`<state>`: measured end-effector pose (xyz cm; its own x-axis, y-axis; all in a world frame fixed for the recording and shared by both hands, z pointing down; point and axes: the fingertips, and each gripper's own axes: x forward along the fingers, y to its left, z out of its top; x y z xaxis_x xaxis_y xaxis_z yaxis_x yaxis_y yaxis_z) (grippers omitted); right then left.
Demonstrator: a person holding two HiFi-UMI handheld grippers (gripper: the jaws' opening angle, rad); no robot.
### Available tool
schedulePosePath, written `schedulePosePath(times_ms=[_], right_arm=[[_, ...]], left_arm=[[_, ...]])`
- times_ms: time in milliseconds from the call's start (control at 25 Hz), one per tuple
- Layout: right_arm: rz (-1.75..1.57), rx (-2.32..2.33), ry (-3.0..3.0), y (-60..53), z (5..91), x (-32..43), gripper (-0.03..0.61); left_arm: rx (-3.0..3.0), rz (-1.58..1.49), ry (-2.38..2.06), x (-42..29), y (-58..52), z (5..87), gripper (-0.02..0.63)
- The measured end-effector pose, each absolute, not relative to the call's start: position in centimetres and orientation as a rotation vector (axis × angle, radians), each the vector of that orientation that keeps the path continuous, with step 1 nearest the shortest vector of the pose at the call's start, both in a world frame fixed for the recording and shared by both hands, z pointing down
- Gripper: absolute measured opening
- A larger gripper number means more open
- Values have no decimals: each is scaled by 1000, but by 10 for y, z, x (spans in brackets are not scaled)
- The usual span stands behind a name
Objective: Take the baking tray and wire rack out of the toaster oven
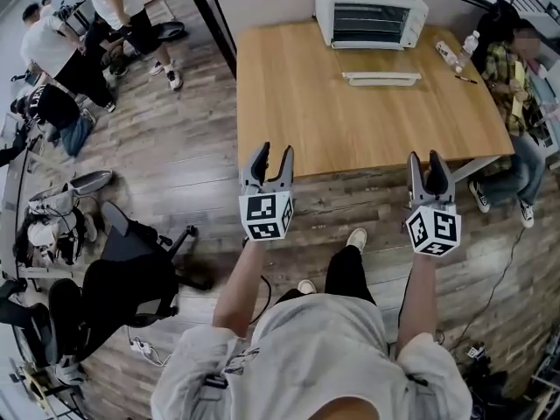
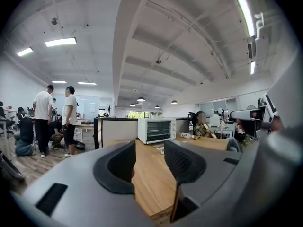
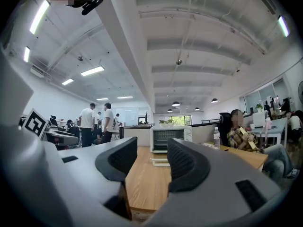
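Left tongs (image 1: 273, 154) open, nothing between jaws, only table (image 1: 350, 138) seen through the gap. Right tongs (image 1: 425, 159) likewise open and empty. Both held side by side at table's near edge, roughly level, aimed at oven (image 1: 370, 11). Oven white, at far edge of table, well apart from both tongs, door shut. Horizontal bars visible behind door glass; can't tell tray from rack there. Flat white piece (image 1: 381, 78) on table just in front of oven, not touching it. Bottle (image 1: 472, 42) near table's far right corner, beside seated person (image 1: 512, 68). Several people (image 1: 61, 51) off to the left on wood floor; black chair (image 1: 131, 261) near left arm.
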<state>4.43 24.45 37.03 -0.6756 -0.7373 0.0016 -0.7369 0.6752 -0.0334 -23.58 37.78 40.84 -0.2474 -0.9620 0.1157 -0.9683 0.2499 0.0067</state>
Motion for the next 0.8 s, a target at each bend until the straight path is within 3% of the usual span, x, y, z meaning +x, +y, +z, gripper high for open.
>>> schedulePosePath(times_ms=[440, 800], right_arm=[[-254, -1393, 2834, 140, 440, 87, 199], [-299, -1492, 2772, 52, 447, 146, 201]], left_arm=[[1849, 290, -2299, -196, 269, 463, 196], [1939, 296, -2250, -142, 152, 452, 193]])
